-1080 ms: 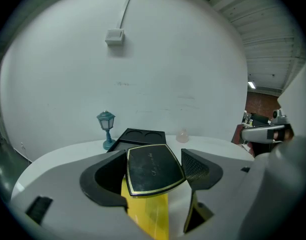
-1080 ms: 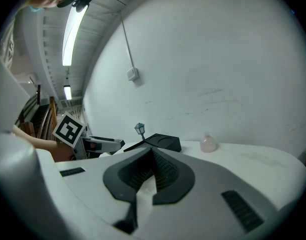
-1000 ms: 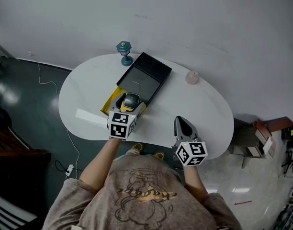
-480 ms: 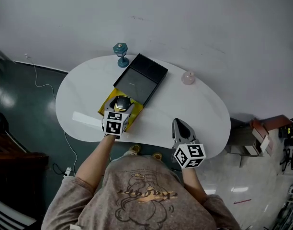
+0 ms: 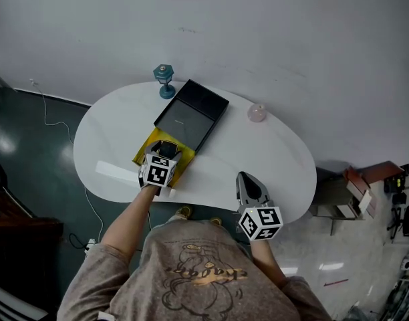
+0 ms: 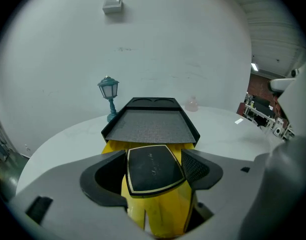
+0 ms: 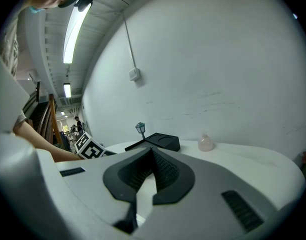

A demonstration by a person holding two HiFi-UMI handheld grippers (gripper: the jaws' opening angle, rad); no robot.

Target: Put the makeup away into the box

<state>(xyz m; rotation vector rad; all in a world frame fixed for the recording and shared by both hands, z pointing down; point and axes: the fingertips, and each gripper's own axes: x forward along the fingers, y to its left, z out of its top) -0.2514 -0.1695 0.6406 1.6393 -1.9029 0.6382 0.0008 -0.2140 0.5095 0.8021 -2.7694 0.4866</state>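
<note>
Left tool (image 5: 164, 151) grips one black compact (image 6: 153, 168) above one yellow box (image 6: 165, 215).

A black, gold-edged compact (image 6: 153, 168) is being shown against a yellow box (image 5: 146, 152); a black lid (image 5: 191, 112), teal lamp (image 5: 164, 80), pink bottle (image 5: 256, 113) and white bench (image 5: 258, 159) are being seen.

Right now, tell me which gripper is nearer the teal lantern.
Left. The left gripper holds a compact over the yellow box, straight below the teal lantern in the head view. The right gripper hangs over the table, near its front edge, farther to the right.
</note>
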